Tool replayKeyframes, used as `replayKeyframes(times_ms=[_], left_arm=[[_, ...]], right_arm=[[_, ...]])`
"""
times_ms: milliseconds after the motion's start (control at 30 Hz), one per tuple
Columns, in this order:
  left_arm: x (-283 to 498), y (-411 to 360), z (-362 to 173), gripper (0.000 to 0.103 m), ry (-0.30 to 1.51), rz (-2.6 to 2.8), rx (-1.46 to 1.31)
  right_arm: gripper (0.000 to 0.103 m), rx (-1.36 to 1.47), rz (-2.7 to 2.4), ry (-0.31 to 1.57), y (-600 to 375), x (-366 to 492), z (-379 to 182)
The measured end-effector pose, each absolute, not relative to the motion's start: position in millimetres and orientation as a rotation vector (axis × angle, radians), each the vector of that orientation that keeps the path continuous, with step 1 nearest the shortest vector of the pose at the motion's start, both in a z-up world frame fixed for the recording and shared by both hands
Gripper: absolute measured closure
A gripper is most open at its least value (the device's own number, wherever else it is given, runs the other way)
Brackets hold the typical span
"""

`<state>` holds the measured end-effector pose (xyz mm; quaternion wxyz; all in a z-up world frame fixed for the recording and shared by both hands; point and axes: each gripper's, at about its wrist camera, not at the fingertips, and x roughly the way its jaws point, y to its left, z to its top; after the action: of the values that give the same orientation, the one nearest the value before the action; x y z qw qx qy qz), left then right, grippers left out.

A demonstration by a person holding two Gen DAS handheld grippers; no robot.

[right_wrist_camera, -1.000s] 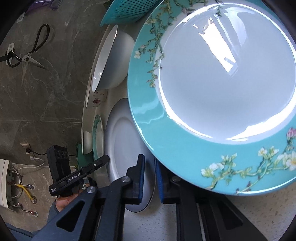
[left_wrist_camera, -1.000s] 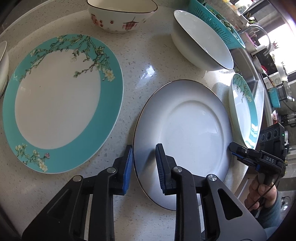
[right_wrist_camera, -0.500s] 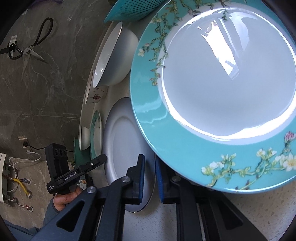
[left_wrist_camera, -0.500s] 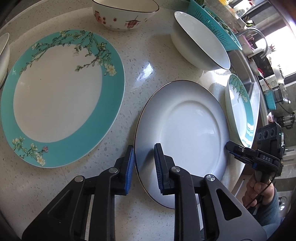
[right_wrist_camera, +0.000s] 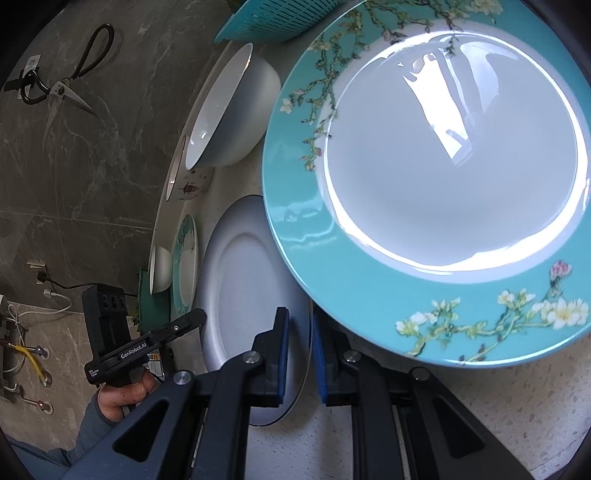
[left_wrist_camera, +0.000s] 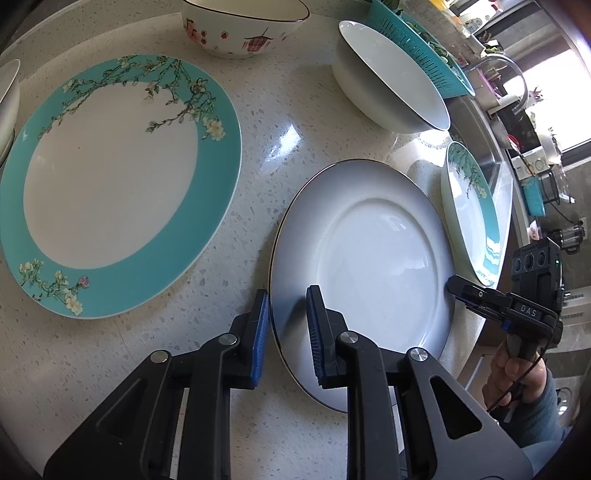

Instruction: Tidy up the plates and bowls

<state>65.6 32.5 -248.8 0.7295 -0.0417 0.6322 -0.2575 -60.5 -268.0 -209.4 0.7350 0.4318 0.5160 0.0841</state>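
Note:
A white plate (left_wrist_camera: 369, 251) with a thin dark rim lies on the speckled counter. My left gripper (left_wrist_camera: 284, 325) straddles its near-left rim, one pad on each side, with a gap showing. My right gripper (right_wrist_camera: 300, 354) straddles the plate's opposite rim (right_wrist_camera: 243, 295); it also shows in the left wrist view (left_wrist_camera: 448, 286). A large teal-rimmed floral plate (left_wrist_camera: 110, 184) lies left of the white plate. A second teal floral plate (right_wrist_camera: 424, 192) lies close beside my right gripper, partly over its right finger (right_wrist_camera: 320, 356).
A white bowl (left_wrist_camera: 391, 92), a flower-patterned bowl (left_wrist_camera: 240, 29) and a teal colander (left_wrist_camera: 424, 48) stand at the back. A small white bowl (right_wrist_camera: 160, 269) sits at the far left edge. The counter edge and sink (left_wrist_camera: 495, 173) are on the right.
My left gripper has edged forward onto the white plate's rim and its jaws have narrowed slightly. My right gripper has shifted a little along the opposite rim.

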Motion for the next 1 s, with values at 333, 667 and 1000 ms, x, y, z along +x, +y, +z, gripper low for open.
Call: replayKeyframes(times_ms=[333, 667, 1000], left_arm=[[63.4, 34.1, -246.3, 0.086, 1.371, -0.578, -0.086], [55.4, 41.5, -241.0, 0.086, 1.334, -0.581, -0.089], [42.5, 51.0, -224.4, 0.086, 1.281, -0.572, -0.077]], right_arm=[[0.086, 0.895, 0.201, 1.122, -263.3, -64.0, -206.9], [0.086, 0.859, 0.223, 1.098, -260.3, -63.2, -203.4], [0.085, 0.805, 0.238, 1.090, -252.6, -64.1, -191.6]])
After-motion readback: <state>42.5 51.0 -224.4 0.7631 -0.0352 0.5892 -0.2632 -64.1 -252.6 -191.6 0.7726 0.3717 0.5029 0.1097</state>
